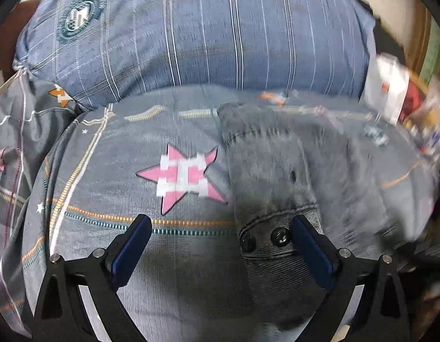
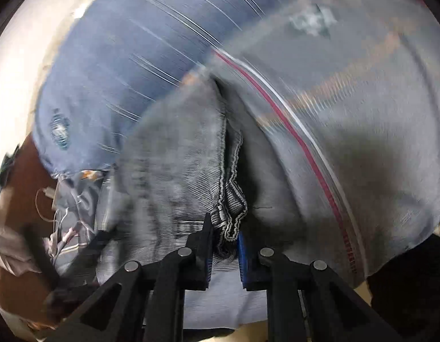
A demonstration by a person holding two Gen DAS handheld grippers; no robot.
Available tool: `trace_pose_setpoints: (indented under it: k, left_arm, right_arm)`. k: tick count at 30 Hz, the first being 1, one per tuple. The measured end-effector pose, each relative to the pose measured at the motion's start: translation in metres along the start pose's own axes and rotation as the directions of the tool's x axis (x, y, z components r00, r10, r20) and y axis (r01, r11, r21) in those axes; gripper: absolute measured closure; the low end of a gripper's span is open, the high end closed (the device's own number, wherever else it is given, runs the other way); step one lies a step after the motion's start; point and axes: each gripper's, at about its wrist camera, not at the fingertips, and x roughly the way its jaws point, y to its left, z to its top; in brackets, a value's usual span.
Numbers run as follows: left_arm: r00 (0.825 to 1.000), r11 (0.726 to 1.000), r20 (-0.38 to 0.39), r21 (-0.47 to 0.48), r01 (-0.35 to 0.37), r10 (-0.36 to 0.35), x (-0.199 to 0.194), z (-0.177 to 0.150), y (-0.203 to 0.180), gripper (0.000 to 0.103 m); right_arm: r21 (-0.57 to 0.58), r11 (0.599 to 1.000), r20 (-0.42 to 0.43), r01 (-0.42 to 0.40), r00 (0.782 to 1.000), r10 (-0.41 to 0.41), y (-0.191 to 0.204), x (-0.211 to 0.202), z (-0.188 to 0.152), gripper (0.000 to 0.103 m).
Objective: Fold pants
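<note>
Lying on a grey patterned bedsheet (image 1: 111,193), the pants (image 1: 277,171), grey denim, spread from the near right of the left wrist view toward the far middle, with a blue striped pillow (image 1: 191,37) beyond them and a pink star print (image 1: 185,179) just to their left. The bed gives a broad, soft surface on which to lay them flat, which is likely why they are there. The left gripper (image 1: 222,233) stands wide open, holding nothing; its right finger sits at the waistband by two dark buttons (image 1: 265,239), probably ready for a fresh hold. The right gripper (image 2: 224,245) is closed tight on a bunched hem edge of the pants (image 2: 231,216), the cloth pinched between its pads, so that edge can be lifted and carried over for a fold.
</note>
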Motion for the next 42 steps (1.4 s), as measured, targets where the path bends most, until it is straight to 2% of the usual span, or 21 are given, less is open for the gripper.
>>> trace_pose_setpoints:
  k: [3, 5, 6, 7, 8, 10, 13, 15, 17, 18, 19, 21, 24, 25, 27, 28, 30, 34, 38, 40, 42]
  left_arm:
    - [0.994, 0.996, 0.089, 0.053, -0.074, 0.069, -0.017, 0.005, -0.015, 0.004]
    - [0.988, 0.978, 0.051, 0.141, -0.152, 0.146, 0.002, 0.000, -0.030, 0.004]
    - [0.979, 0.954, -0.020, 0.228, -0.195, 0.205, 0.026, -0.011, -0.042, 0.004]
    - [0.973, 0.944, 0.013, 0.240, -0.228, 0.232, 0.031, -0.018, -0.043, 0.004]
    - [0.973, 0.948, 0.050, 0.220, -0.229, 0.223, 0.029, -0.021, -0.041, 0.003]
    - [0.974, 0.955, 0.025, 0.194, -0.224, 0.223, 0.029, -0.018, -0.036, 0.003]
    - [0.974, 0.948, 0.031, 0.222, -0.227, 0.226, 0.029, -0.018, -0.037, 0.003]
    - [0.977, 0.956, 0.022, 0.202, -0.211, 0.211, 0.030, -0.018, -0.033, 0.003]
    - [0.980, 0.964, 0.016, 0.178, -0.196, 0.197, 0.032, -0.018, -0.027, 0.003]
    - [0.980, 0.964, 0.021, 0.178, -0.197, 0.196, 0.032, -0.019, -0.028, 0.003]
    - [0.980, 0.963, 0.026, 0.181, -0.199, 0.197, 0.032, -0.020, -0.031, 0.003]
    - [0.980, 0.963, 0.027, 0.181, -0.200, 0.198, 0.031, -0.020, -0.032, 0.003]
    - [0.982, 0.966, 0.019, 0.177, -0.191, 0.190, 0.031, -0.019, -0.030, 0.003]
    - [0.982, 0.966, 0.016, 0.175, -0.188, 0.188, 0.031, -0.019, -0.030, 0.003]
    - [0.982, 0.967, 0.012, 0.173, -0.187, 0.187, 0.031, -0.019, -0.030, 0.003]
    - [0.982, 0.968, 0.011, 0.172, -0.185, 0.186, 0.031, -0.019, -0.030, 0.003]
    - [0.983, 0.969, 0.012, 0.167, -0.184, 0.185, 0.033, -0.019, -0.030, 0.003]
    - [0.984, 0.971, 0.006, 0.159, -0.178, 0.179, 0.034, -0.018, -0.028, 0.003]
    - [0.985, 0.973, 0.000, 0.155, -0.172, 0.174, 0.033, -0.018, -0.028, 0.003]
    - [0.984, 0.974, -0.005, 0.148, -0.174, 0.177, 0.034, -0.017, -0.028, 0.003]
    - [0.984, 0.972, 0.001, 0.154, -0.178, 0.180, 0.033, -0.017, -0.029, 0.003]
  right_arm:
    - [-0.029, 1.000, 0.008, -0.001, 1.000, 0.001, 0.004, 0.001, 0.001, 0.086]
    - [-0.013, 1.000, -0.001, -0.024, 1.000, 0.024, 0.002, 0.005, 0.002, 0.086]
    - [-0.004, 0.999, -0.004, -0.036, 0.999, 0.036, -0.001, 0.006, 0.002, 0.086]
    - [0.000, 0.999, -0.008, -0.053, 0.999, 0.053, -0.008, 0.005, 0.004, 0.085]
    - [0.006, 0.998, -0.006, -0.068, 0.998, 0.068, -0.012, 0.004, 0.003, 0.085]
    - [0.022, 0.995, -0.017, -0.095, 0.995, 0.095, -0.015, 0.001, 0.004, 0.080]
    - [-0.039, 0.999, -0.027, -0.036, 0.999, 0.035, -0.003, -0.016, 0.005, 0.074]
    - [-0.146, 0.988, 0.054, 0.049, 0.998, -0.042, 0.021, -0.044, 0.011, 0.071]
    - [-0.214, 0.973, 0.145, 0.090, 0.988, -0.059, 0.044, -0.068, 0.019, 0.072]
    - [-0.252, 0.964, 0.182, 0.089, 0.982, -0.043, 0.060, -0.078, 0.025, 0.069]
    - [-0.289, 0.954, 0.190, 0.076, 0.982, -0.021, 0.074, -0.079, 0.028, 0.058]
    - [-0.358, 0.933, 0.171, 0.029, 0.985, 0.035, 0.099, -0.070, 0.037, 0.041]
    - [-0.394, 0.914, 0.040, -0.092, 0.992, 0.117, 0.128, -0.023, 0.052, 0.040]
    - [-0.386, 0.916, 0.004, -0.105, 0.993, 0.115, 0.128, -0.005, 0.058, 0.039]
    - [-0.306, 0.950, -0.084, -0.062, 0.996, 0.038, 0.106, 0.040, 0.066, 0.039]
    - [-0.235, 0.972, -0.142, -0.028, 0.990, -0.006, 0.083, 0.067, 0.070, 0.048]
    - [-0.204, 0.976, -0.089, -0.079, 0.994, 0.062, 0.068, 0.064, 0.071, 0.058]
    - [-0.233, 0.972, -0.108, -0.006, 0.994, -0.020, 0.075, 0.049, 0.067, 0.058]
    - [-0.323, 0.946, -0.061, 0.005, 0.998, -0.026, 0.082, 0.012, 0.042, 0.058]
    - [-0.366, 0.931, -0.051, 0.015, 0.998, -0.036, 0.076, -0.001, 0.022, 0.048]
    - [-0.419, 0.904, -0.081, 0.088, 0.988, -0.134, 0.065, 0.017, 0.000, 0.041]
